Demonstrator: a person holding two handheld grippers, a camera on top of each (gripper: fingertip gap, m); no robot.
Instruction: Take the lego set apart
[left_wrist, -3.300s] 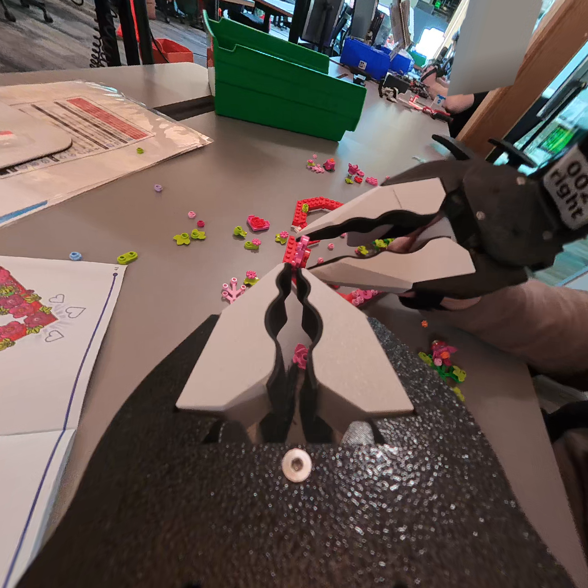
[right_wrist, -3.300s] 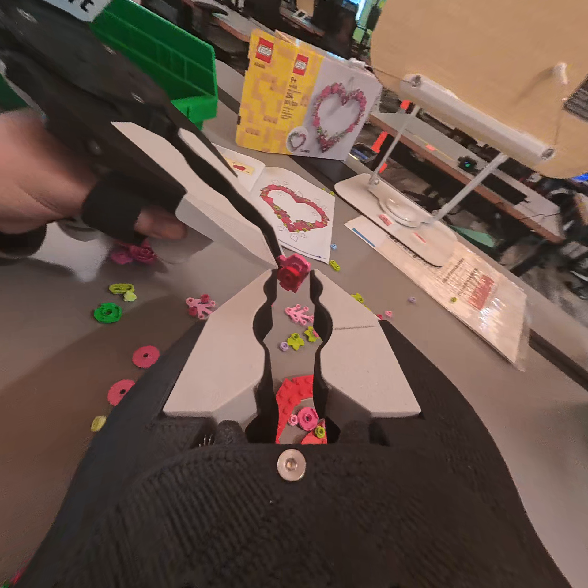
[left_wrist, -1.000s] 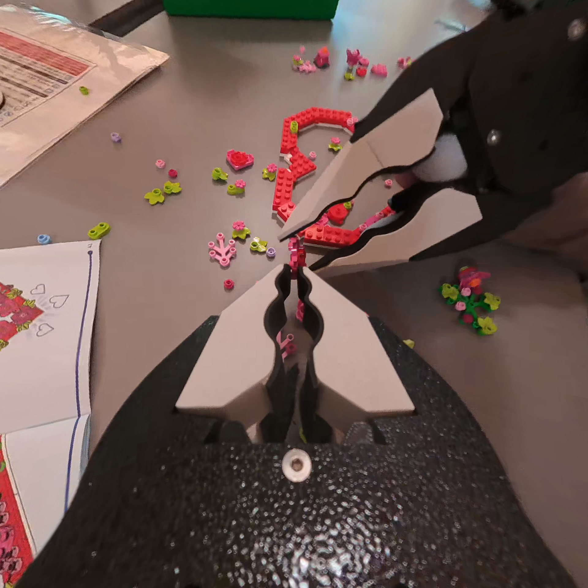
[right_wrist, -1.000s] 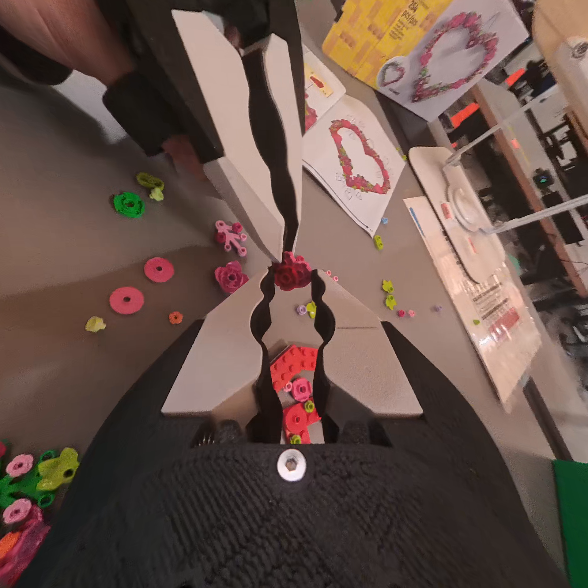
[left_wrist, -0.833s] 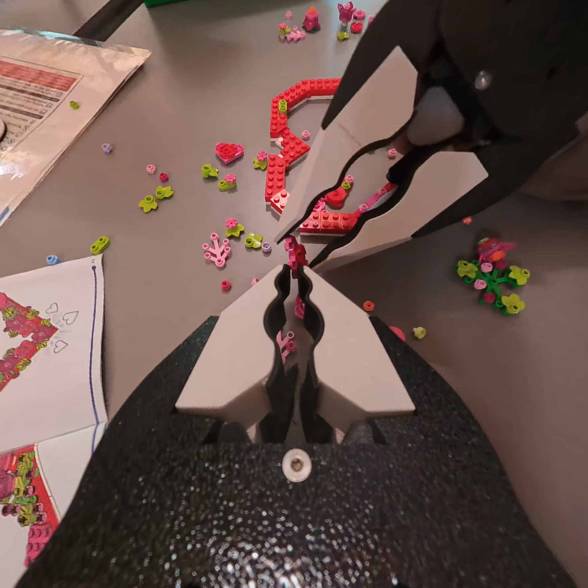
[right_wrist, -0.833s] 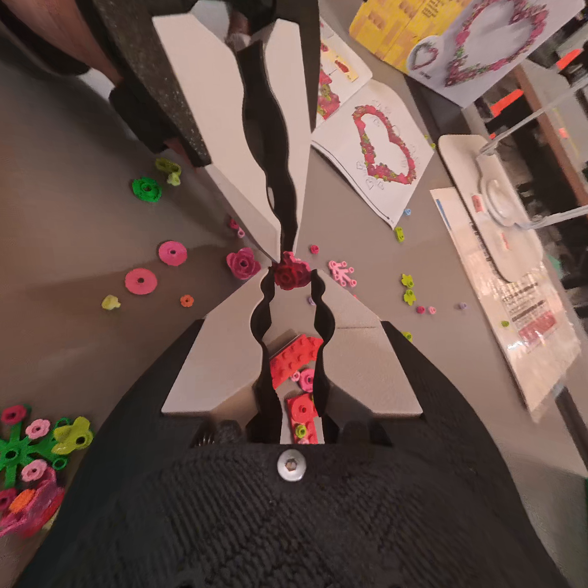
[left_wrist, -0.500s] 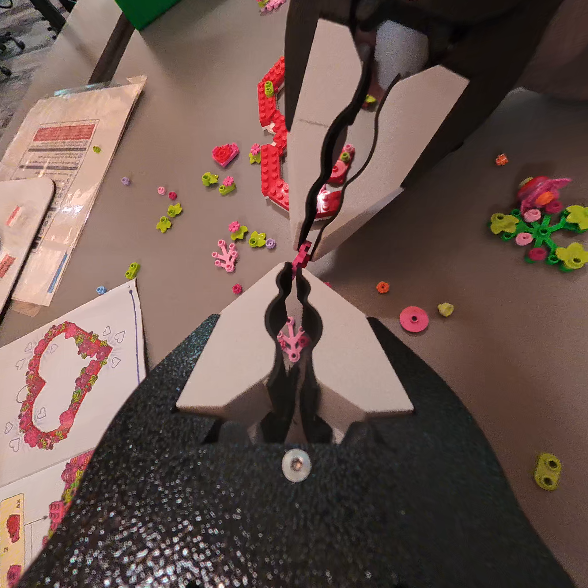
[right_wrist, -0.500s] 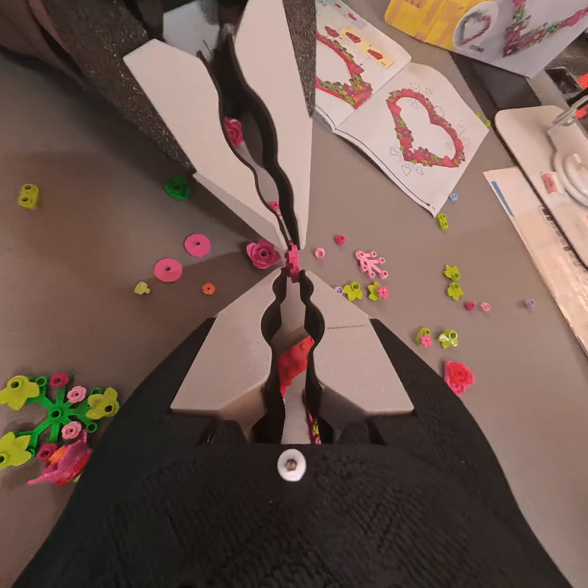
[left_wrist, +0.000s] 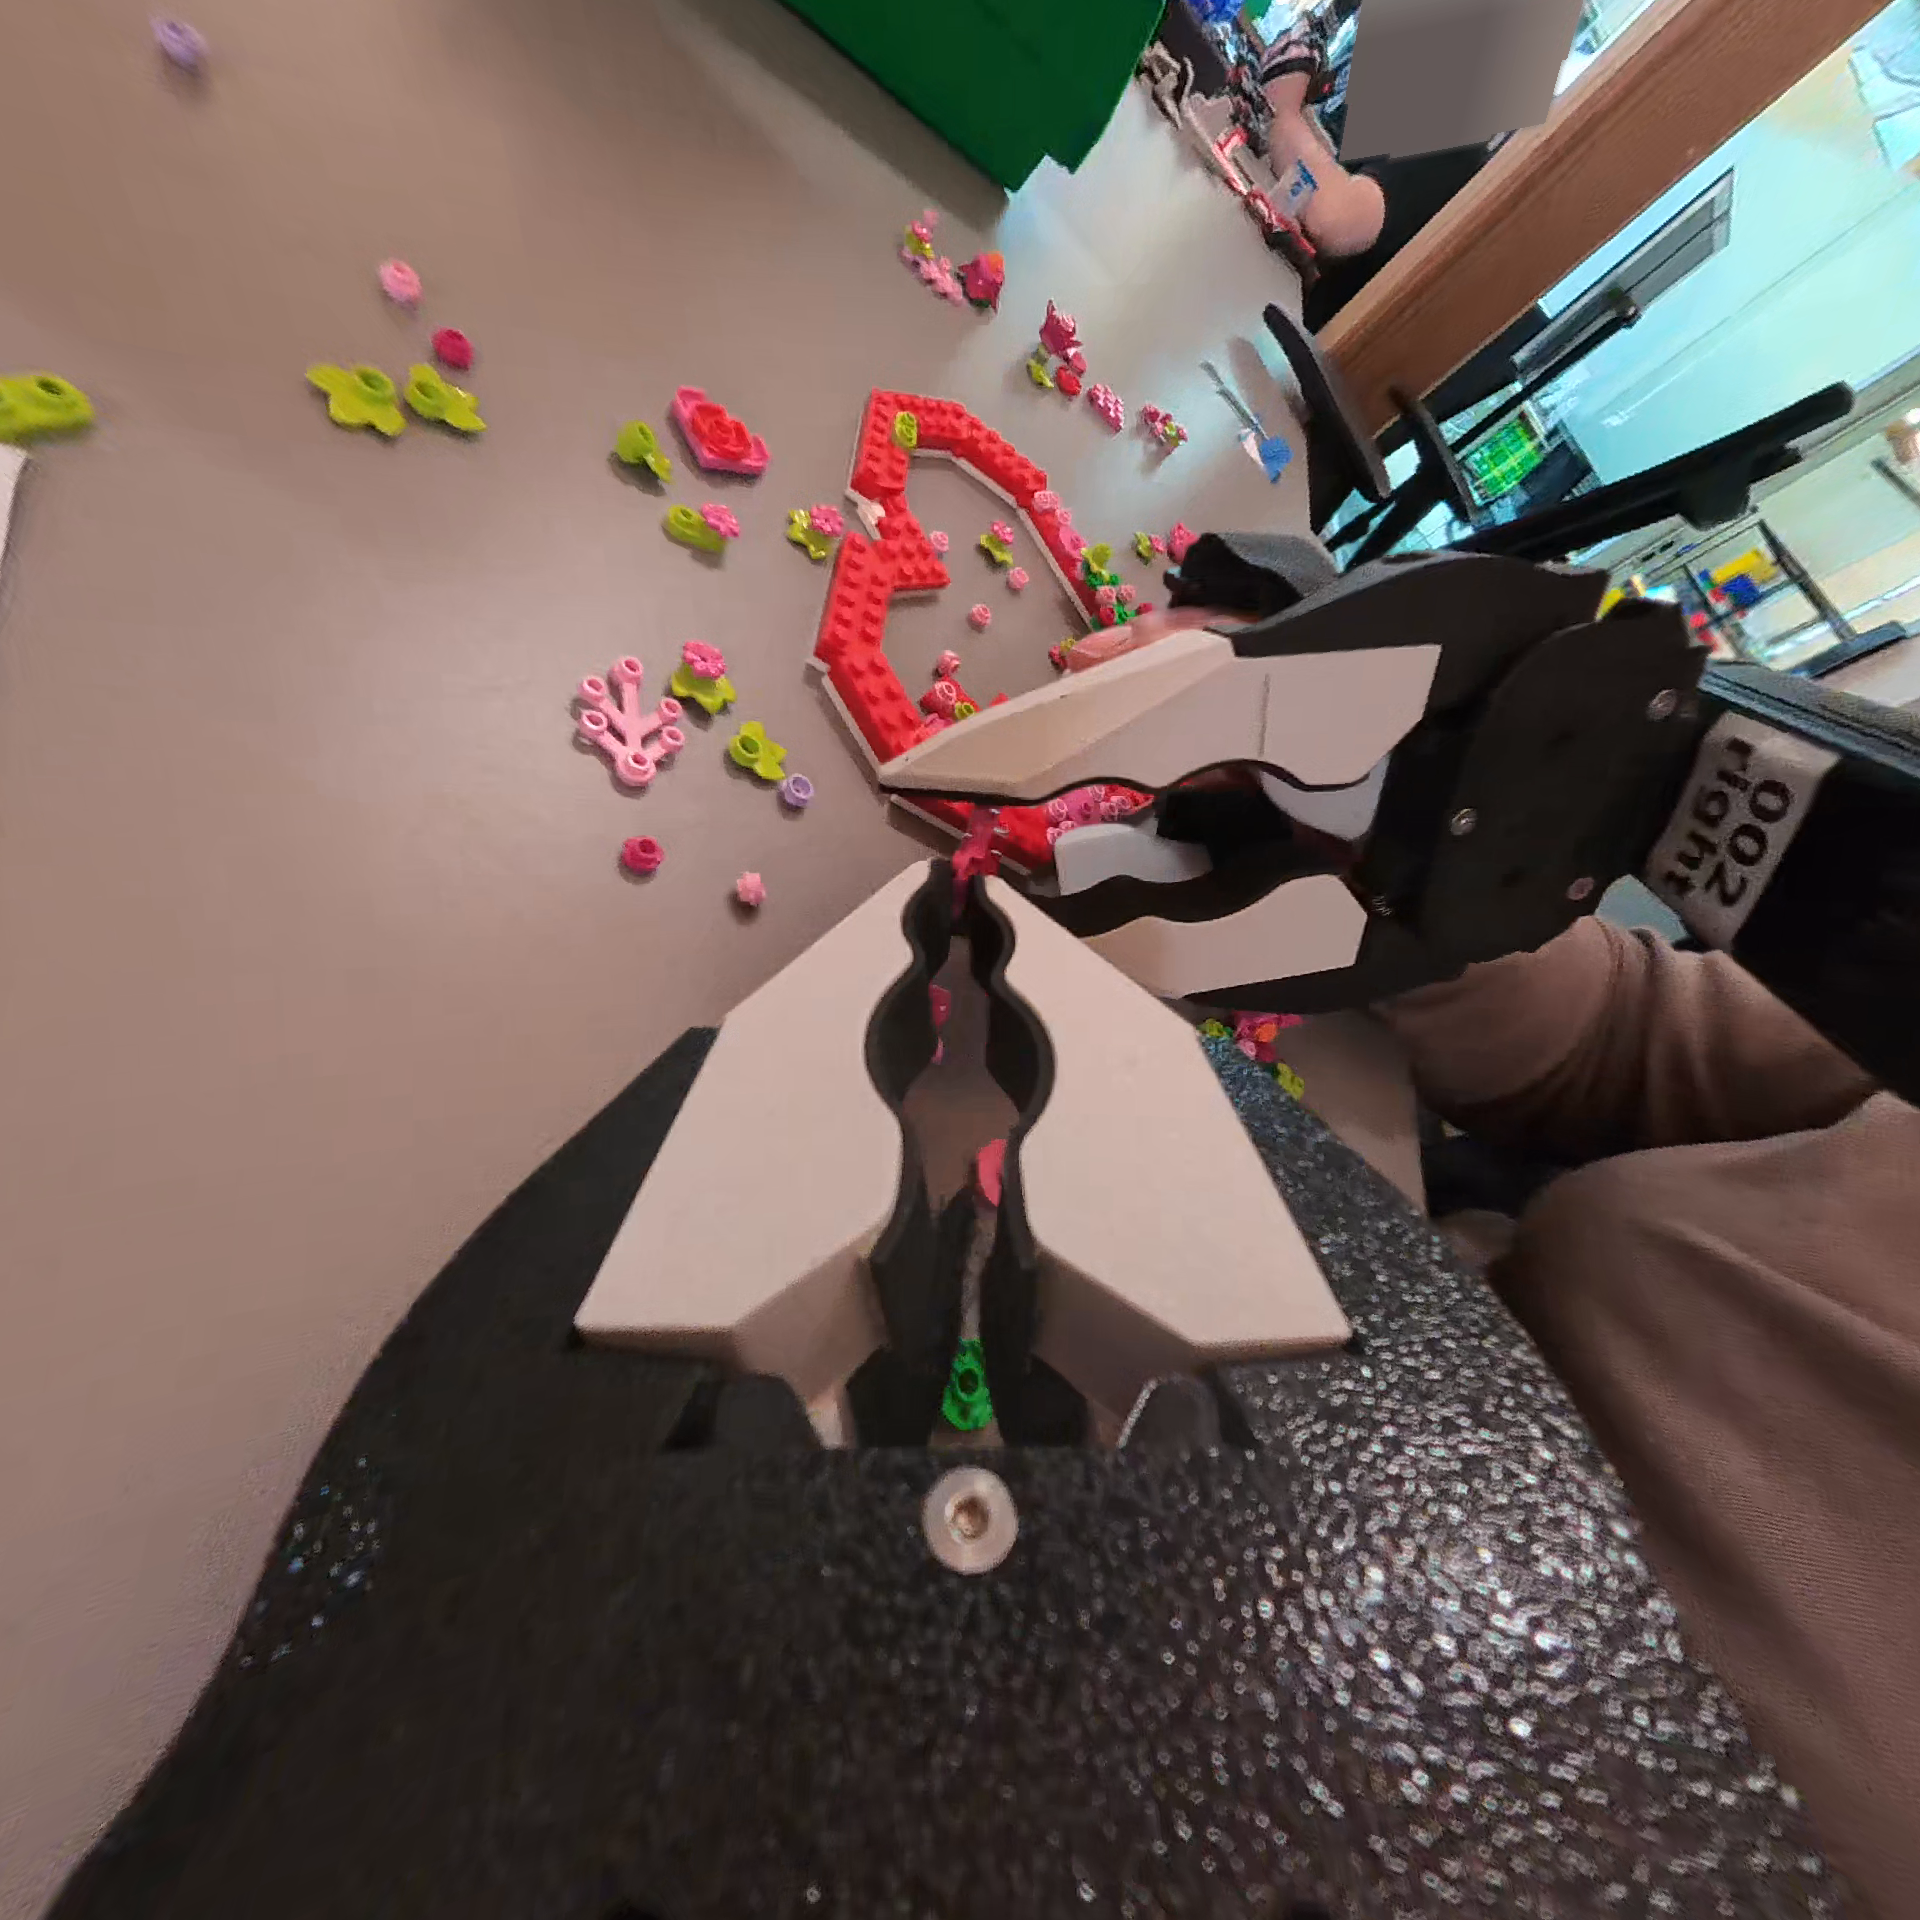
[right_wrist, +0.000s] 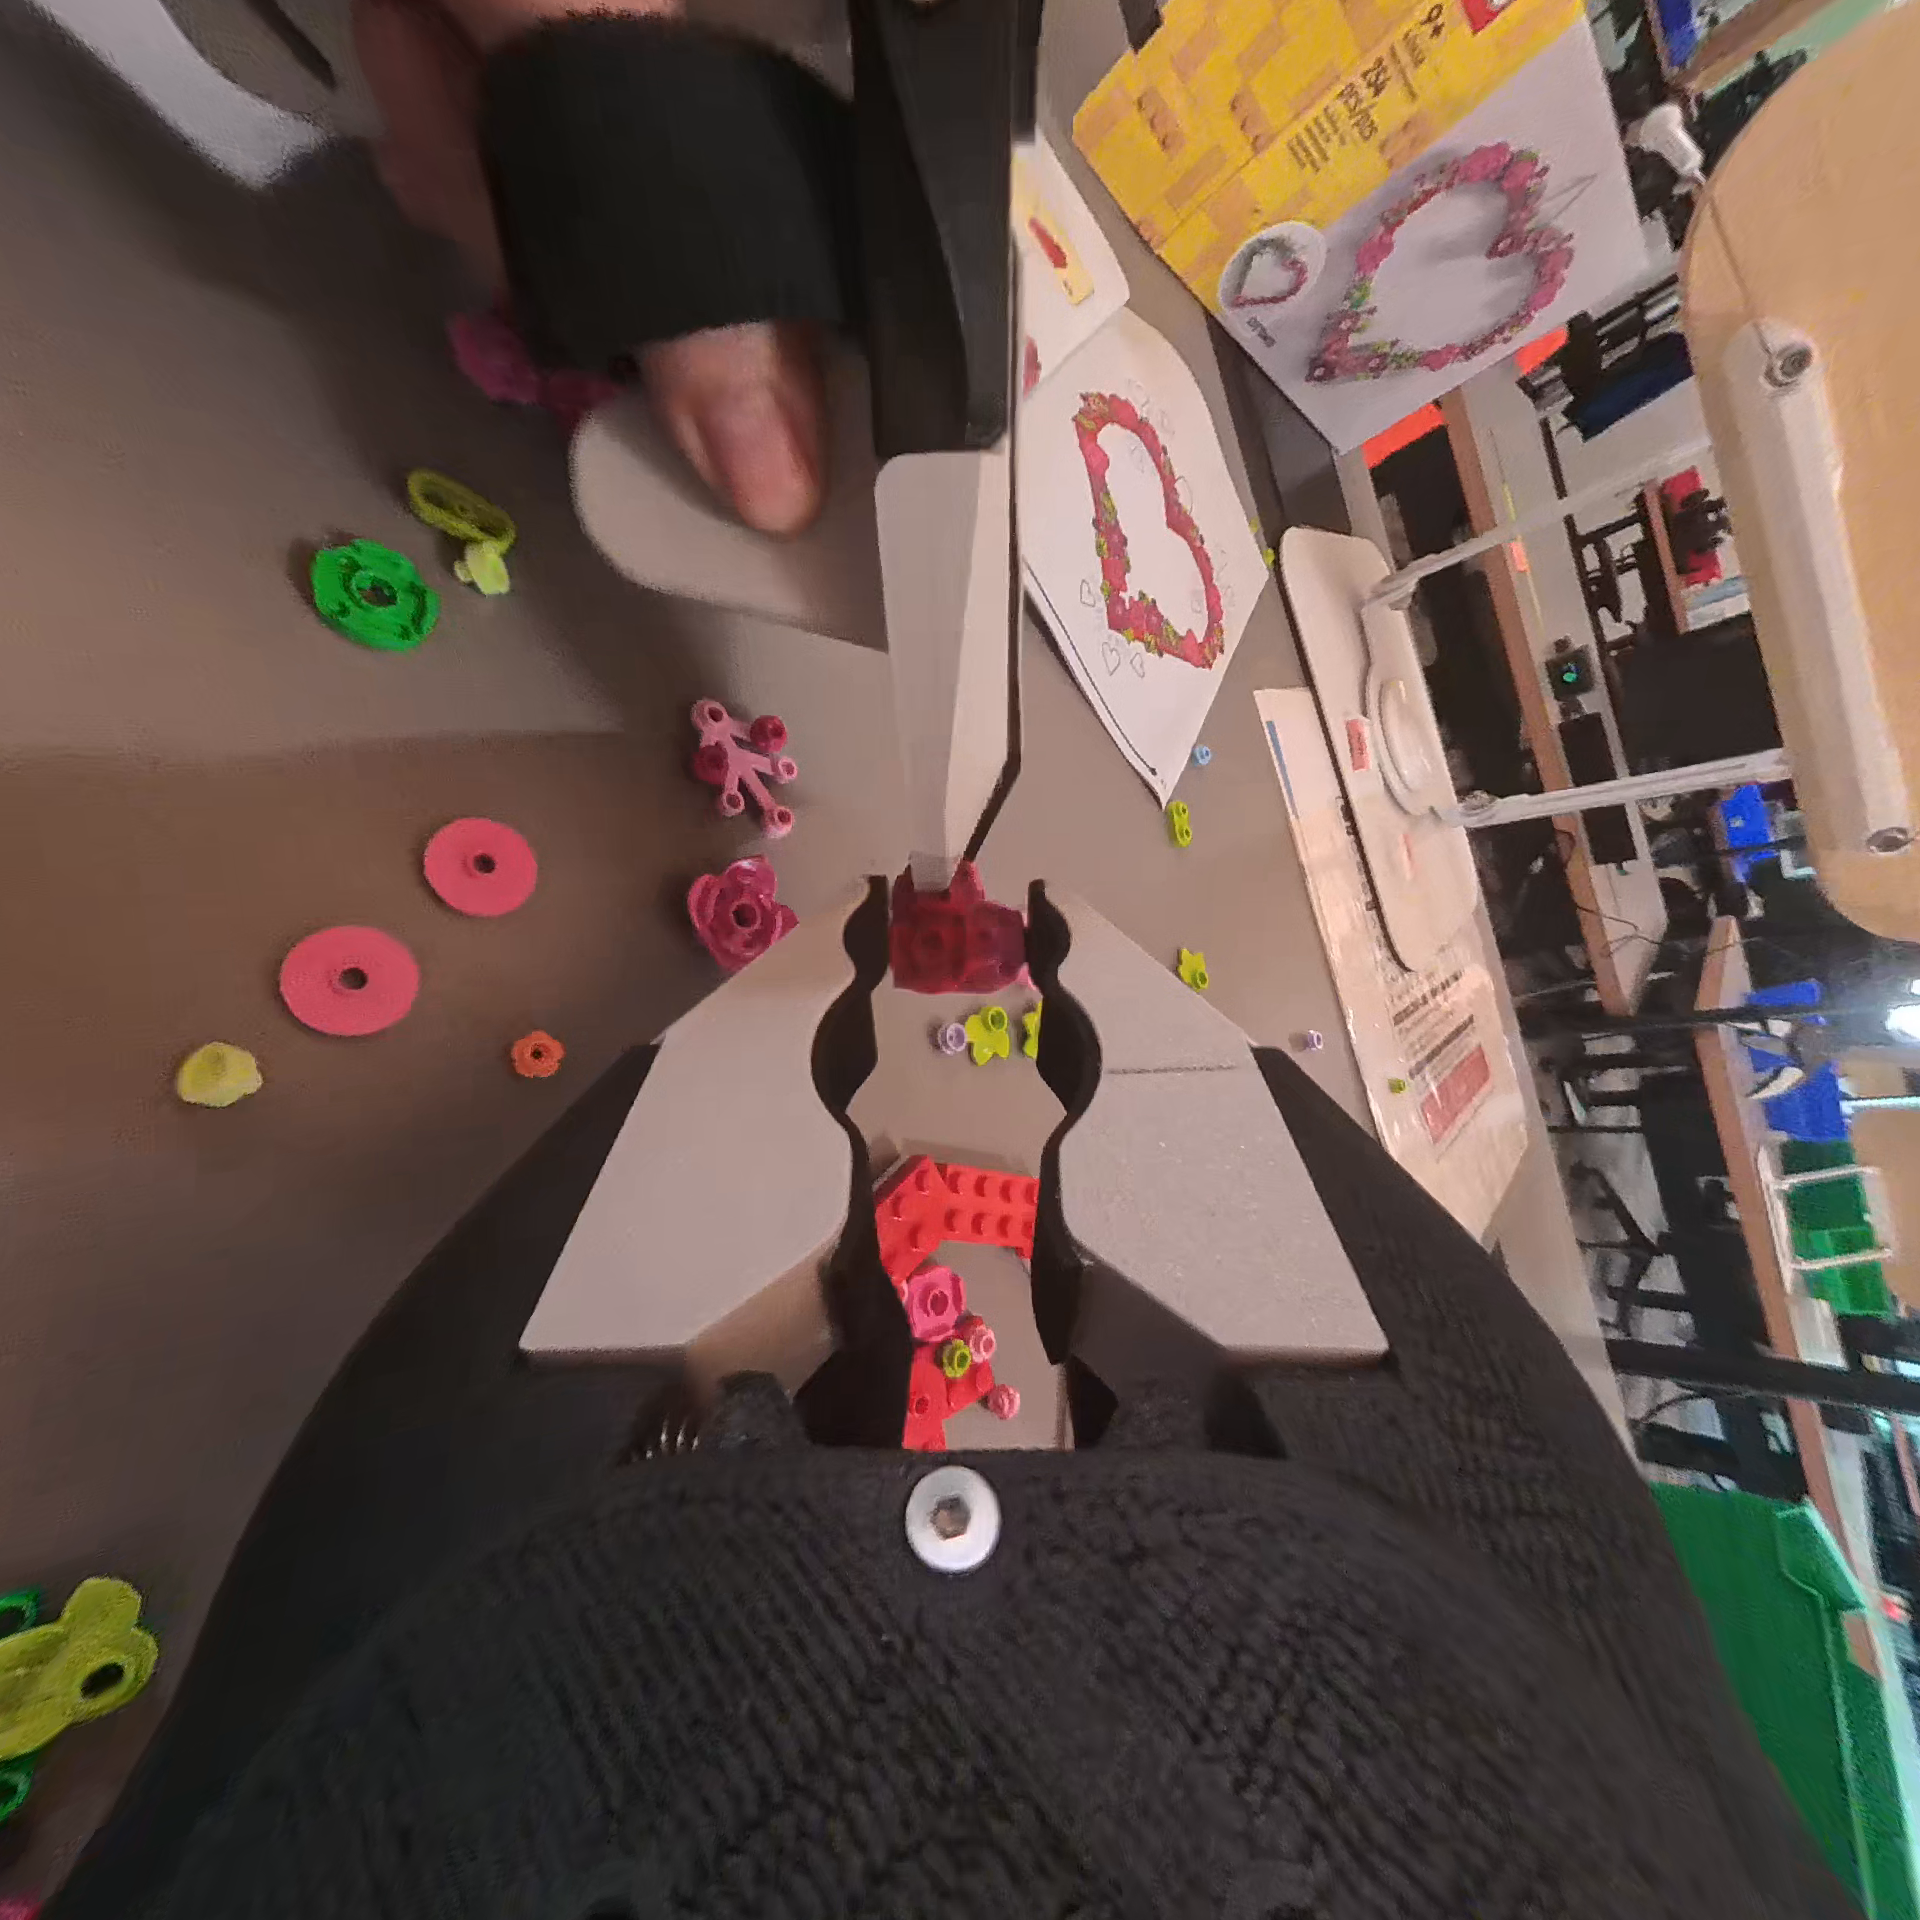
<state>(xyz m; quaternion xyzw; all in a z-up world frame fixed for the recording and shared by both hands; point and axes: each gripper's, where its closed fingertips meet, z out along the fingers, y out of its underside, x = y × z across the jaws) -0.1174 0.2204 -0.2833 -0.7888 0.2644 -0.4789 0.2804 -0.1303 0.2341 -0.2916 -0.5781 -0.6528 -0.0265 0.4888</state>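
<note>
Both grippers meet tip to tip above the table on one small dark red flower piece (right_wrist: 951, 945). My right gripper (right_wrist: 956, 920) is shut on its two sides. My left gripper (left_wrist: 968, 883) is shut on its edge, which shows as a thin magenta sliver (left_wrist: 977, 847). In the right wrist view the left gripper (right_wrist: 951, 831) comes down from above. In the left wrist view the right gripper (left_wrist: 977, 821) comes in from the right. The red heart-shaped lego frame (left_wrist: 883, 603) lies on the table behind the tips and also shows between the right fingers (right_wrist: 956, 1205).
Loose pieces lie scattered: a pink branch (left_wrist: 623, 722), lime leaves (left_wrist: 395, 395), pink discs (right_wrist: 348, 977), a green round piece (right_wrist: 374, 597), a magenta rose (right_wrist: 740, 914). An instruction booklet (right_wrist: 1143, 540), a yellow box (right_wrist: 1351, 156) and a green bin (left_wrist: 987, 62) stand farther off. Left and right tips are no more than a few centimetres apart.
Both grippers have twisted against each other while still holding the flower piece. The right gripper now comes in from the right in the left wrist view, and its jaws grip the piece's broad sides.
</note>
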